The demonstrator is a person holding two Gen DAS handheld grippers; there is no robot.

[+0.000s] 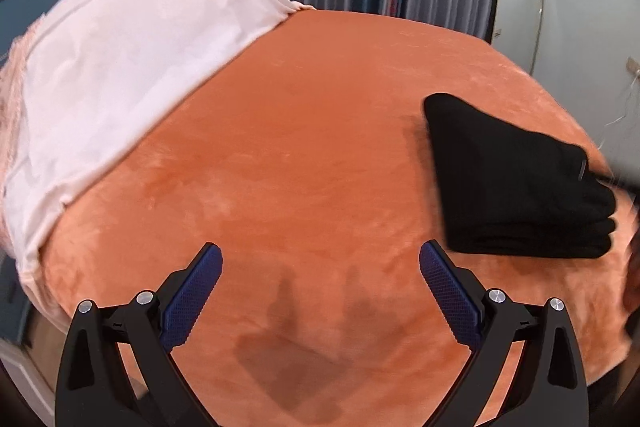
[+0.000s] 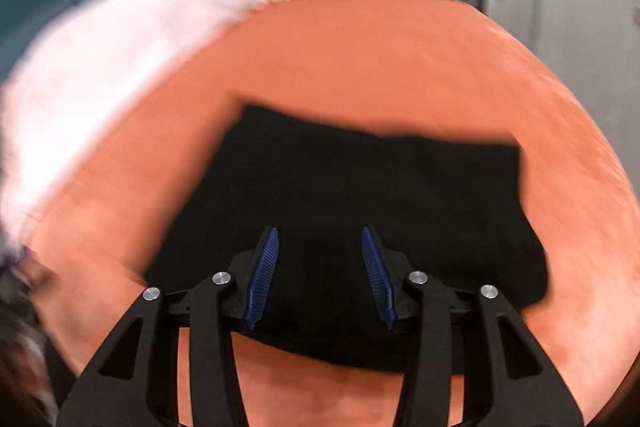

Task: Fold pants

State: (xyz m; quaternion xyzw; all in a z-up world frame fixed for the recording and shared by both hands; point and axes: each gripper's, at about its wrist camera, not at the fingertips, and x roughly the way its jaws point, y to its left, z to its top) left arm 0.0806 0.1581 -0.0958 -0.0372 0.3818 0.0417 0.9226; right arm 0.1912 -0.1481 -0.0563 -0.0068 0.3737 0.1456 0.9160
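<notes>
An orange plush blanket [image 1: 304,131] covers the bed, with a pale pink cover [image 1: 120,59] across its far left end. The black pants [image 2: 352,195] lie folded into a thick stack on the blanket. The right gripper [image 2: 320,267] hangs over their near edge, fingers [image 2: 264,275] partly spread, pinching nothing. The left gripper [image 1: 320,291] has its fingers [image 1: 196,295] spread wide above bare blanket, just left of the pants.

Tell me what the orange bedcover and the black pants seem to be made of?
Bedcover: probably plush fleece or velvet; matte, with brushed light and dark patches in the nap. Pants: a soft, thick, matte black fabric, perhaps knit or fleece; the folded layers stack bulky with rounded edges. Blur hides any weave.
</notes>
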